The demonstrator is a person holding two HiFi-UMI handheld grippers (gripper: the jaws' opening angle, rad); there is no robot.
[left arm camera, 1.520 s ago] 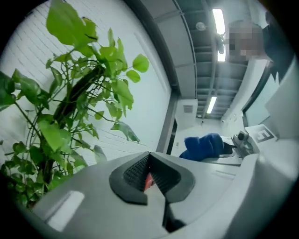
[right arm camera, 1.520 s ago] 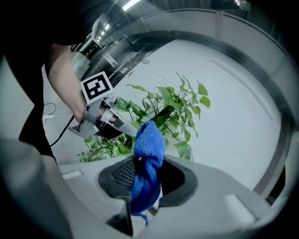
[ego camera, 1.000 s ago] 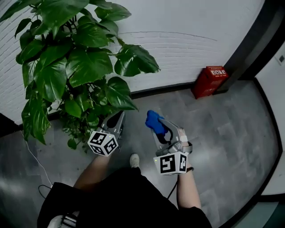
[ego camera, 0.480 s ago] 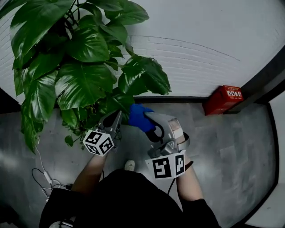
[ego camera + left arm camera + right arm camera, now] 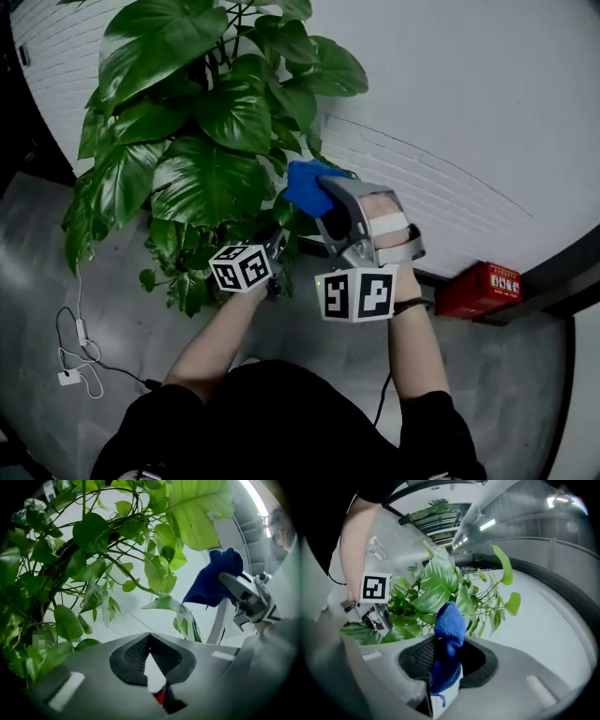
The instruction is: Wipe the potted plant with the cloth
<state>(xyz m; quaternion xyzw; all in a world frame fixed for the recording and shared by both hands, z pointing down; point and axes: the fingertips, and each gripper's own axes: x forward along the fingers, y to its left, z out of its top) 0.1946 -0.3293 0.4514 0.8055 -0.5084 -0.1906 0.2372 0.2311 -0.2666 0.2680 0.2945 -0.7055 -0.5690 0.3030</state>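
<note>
**Blue cloth held up at the edge of the foliage**

The potted plant [image 5: 202, 178] is a mass of broad, glossy, heart-shaped leaves on thin trailing stems. The upper leaves are large and the lower ones small; the pot itself does not show.

The cloth [image 5: 305, 185] is a single piece of deep blue fabric with a nubbly, towel-like pile, bunched into a soft lump. The right gripper [image 5: 445, 656] has its two jaws clamped on it. The dark, ribbed pads pinch the lower folds, and the rest stands up past the jaw tips as a rounded wad. From the head view the cloth sits just beside the leaves on the plant's right side. Whether it touches a leaf cannot be told.

The left gripper [image 5: 150, 641] points up into the stems from below. Its jaws meet at the tips with nothing between them, and its textured black pads leave only a narrow wedge of light lower down.

Each of the two grey, smooth-shelled grippers carries one white marker cube [image 5: 358, 294] with black squares.

Behind the plant runs a white-painted brick wall [image 5: 469, 141], and below lies a grey mottled floor [image 5: 37, 253]. One red box [image 5: 483, 289] stands at the wall's foot, and one thin white cable [image 5: 75, 356] curls on the floor.
</note>
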